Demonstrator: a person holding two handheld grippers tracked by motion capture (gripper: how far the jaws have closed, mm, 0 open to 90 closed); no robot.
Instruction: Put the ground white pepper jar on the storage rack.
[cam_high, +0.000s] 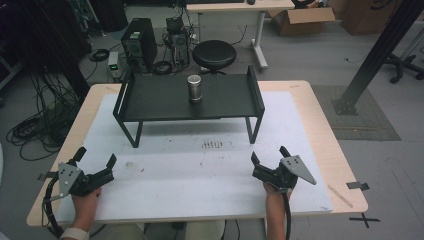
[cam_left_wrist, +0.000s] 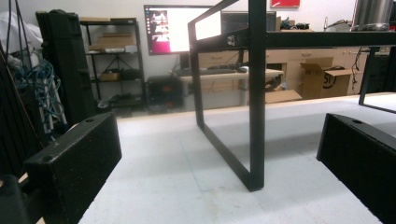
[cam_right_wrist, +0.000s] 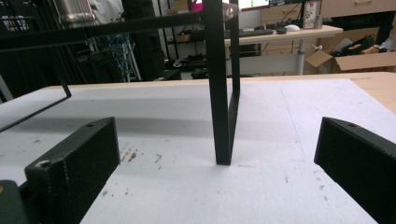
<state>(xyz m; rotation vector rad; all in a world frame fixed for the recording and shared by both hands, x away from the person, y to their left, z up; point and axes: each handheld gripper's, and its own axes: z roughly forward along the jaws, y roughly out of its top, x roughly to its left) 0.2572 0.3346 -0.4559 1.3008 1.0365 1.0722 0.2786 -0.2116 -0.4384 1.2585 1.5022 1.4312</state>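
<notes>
a: start with the metal can (cam_high: 194, 88). where is it?

b: upright on top of the black shelf (cam_high: 150, 100), near the middle of the deck and toward the back edge. it sits well apart from both grippers, with the raised side rails either side of it, which i'd guess keep things from sliding off the ends.

a: and the shelf itself?

b: it stands on thin frame legs on the white mat (cam_high: 200, 170), toward the far side of the table (cam_high: 320, 125). in the left gripper view the near leg (cam_left_wrist: 257, 116) rises straight ahead between the jaws, and the can's base peeks in at the top right (cam_left_wrist: 371, 14). the right gripper view has its own leg (cam_right_wrist: 219, 93) dead ahead too.

a: so what are the grippers doing?

b: the left gripper (cam_high: 95, 156) and right gripper (cam_high: 270, 154) both rest low near the front edge of the mat, one in each hand, jaws spread wide, with nothing between them. they point forward at the shelf, each roughly lined up with a front leg.

a: why so far back?

b: looks like a ready stance to me: open and square to the shelf, so either could go up and over the front lip for the can. being near centre, the can favours neither side.

a: any hazard?

b: the can is tall and smooth; a glancing touch could tip it.
</notes>
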